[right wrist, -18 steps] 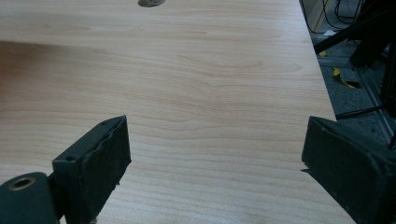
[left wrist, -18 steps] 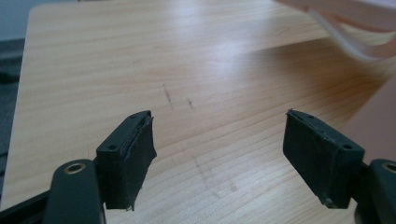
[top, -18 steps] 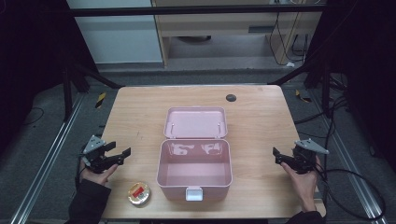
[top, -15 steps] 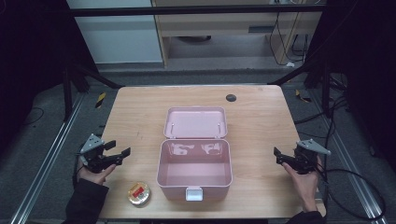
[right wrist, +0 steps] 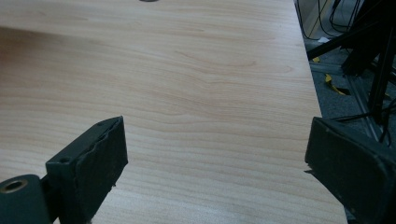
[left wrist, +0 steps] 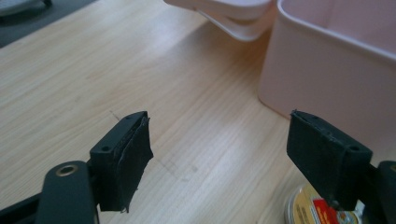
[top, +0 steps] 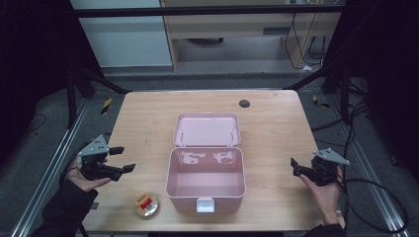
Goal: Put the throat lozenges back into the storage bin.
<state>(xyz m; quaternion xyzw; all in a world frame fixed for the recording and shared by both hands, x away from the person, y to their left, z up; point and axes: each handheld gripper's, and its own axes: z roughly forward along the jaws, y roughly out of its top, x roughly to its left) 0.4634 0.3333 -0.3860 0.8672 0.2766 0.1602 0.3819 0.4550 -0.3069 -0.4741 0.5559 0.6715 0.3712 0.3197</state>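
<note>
At the lower left of the high view the left gripper (top: pixel 124 159) sits in the person's left hand (top: pixel 84 178), over the left edge of the wooden table (top: pixel 148 118). Its jaws stand apart with only bare tabletop between them, holding nothing; the left gripper view (left wrist: pixel 217 154) shows the same gap, with wood grain running between the two black pads.

Just right of and below that gripper in the frame, near the table's front edge, lies a small round tin (top: pixel 147 205) with a red and gold label. In the left gripper view the tin (left wrist: pixel 317 212) peeks out at the lower right, behind the right-hand jaw.

In the middle of the high view stands the open pink box (top: pixel 206 178), empty, its white latch facing the front edge. Its lid (top: pixel 207 130) lies flat behind it, hinged back. The box wall (left wrist: pixel 336 79) fills the upper right of the left gripper view.

At the lower right the right gripper (top: pixel 295 168) is held in the right hand (top: pixel 323 190), well apart from the box. Its jaws are spread wide and empty; the right gripper view (right wrist: pixel 215 168) shows bare wood between them.
</note>
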